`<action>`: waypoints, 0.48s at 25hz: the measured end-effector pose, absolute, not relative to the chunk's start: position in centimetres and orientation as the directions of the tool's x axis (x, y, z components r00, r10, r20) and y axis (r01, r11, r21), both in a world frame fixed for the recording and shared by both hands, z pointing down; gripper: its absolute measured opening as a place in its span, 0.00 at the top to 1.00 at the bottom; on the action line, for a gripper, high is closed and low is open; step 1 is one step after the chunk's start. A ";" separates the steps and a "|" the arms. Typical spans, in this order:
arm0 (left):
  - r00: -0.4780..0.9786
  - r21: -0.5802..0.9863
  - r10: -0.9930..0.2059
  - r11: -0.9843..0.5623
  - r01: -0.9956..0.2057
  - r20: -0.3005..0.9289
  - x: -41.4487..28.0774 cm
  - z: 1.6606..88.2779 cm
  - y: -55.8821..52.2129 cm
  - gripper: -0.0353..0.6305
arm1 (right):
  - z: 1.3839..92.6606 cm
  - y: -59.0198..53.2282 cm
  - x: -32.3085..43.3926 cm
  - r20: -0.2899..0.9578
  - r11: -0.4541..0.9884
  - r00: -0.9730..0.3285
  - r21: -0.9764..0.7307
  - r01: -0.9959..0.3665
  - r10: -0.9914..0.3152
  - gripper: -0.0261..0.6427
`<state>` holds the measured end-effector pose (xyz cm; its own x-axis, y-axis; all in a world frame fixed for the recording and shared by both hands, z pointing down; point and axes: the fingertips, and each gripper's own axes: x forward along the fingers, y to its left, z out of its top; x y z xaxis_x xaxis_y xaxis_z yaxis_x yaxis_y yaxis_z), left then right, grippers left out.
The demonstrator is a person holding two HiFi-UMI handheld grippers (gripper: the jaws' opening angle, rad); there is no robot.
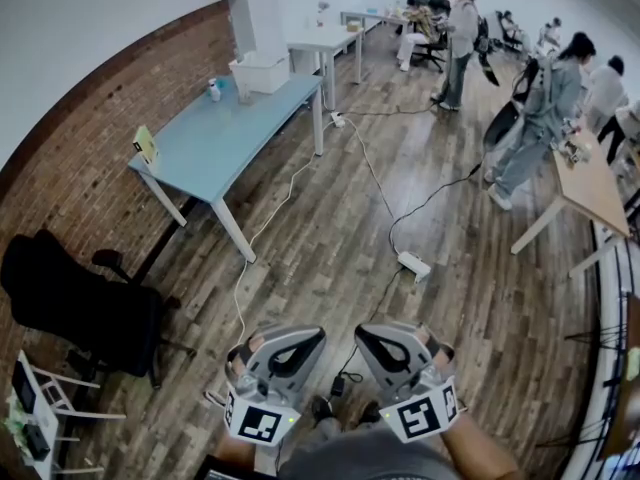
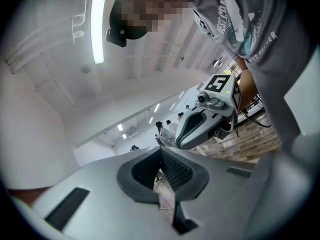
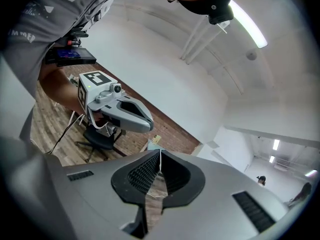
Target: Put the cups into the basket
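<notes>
Both grippers are held close to the person's body at the bottom of the head view, above the wood floor. My left gripper (image 1: 316, 336) has its jaws pressed together with nothing between them, as the left gripper view (image 2: 161, 151) confirms. My right gripper (image 1: 360, 332) is likewise shut and empty (image 3: 160, 153). Each shows in the other's view: the right gripper (image 2: 210, 115), the left gripper (image 3: 118, 109). A white basket (image 1: 262, 72) stands at the far end of a light blue table (image 1: 215, 138), well ahead to the left. A small white container (image 1: 214, 90) sits near it. No cup is clearly visible.
A black office chair (image 1: 82, 304) stands at the left by the brick wall. A white power strip (image 1: 413, 264) and cables lie on the floor ahead. Several people stand at the back right near a wooden table (image 1: 592, 184). White tables (image 1: 325, 40) stand behind the blue one.
</notes>
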<state>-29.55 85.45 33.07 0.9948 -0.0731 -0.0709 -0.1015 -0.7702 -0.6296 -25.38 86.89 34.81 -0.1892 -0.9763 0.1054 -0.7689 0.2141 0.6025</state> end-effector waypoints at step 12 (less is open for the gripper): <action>0.994 -0.622 -0.079 -0.775 -0.111 -0.078 -31.5 33.1 83.3 0.95 | 34.7 84.9 -26.6 0.105 0.199 -0.171 0.596 -0.778 -0.980 0.94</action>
<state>-31.46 83.30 33.09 0.9938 -0.0790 -0.0784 -0.1108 -0.7754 -0.6217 -26.62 84.92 34.71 -0.1707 -0.9797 0.1050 -0.7780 0.1994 0.5958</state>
